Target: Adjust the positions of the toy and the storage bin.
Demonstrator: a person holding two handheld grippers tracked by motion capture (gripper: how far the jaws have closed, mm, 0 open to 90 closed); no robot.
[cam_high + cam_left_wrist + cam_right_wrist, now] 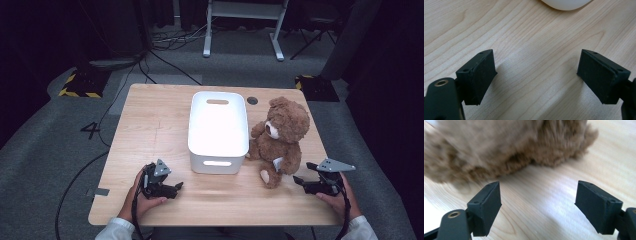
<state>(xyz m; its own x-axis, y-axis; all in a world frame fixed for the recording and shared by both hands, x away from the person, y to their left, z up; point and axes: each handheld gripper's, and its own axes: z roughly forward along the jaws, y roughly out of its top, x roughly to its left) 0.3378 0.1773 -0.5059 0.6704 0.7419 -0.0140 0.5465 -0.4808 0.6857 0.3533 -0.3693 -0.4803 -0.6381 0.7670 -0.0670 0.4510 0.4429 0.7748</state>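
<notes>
Brown teddy bear (281,137) just beyond the open right tongs (303,182)

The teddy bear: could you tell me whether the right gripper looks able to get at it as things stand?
Probably yes. The right gripper is open and points at the teddy bear, with bare table between its jaws and the fur.

**Black grippers, white cuffs**

The left gripper (176,187) and the right gripper (298,180) are matte black, each topped by a grey three-cornered plate. Their jaw blocks show small screw holes, with a brass-ringed hole at one base. Black cables trail back. Both sleeves are white.
</notes>
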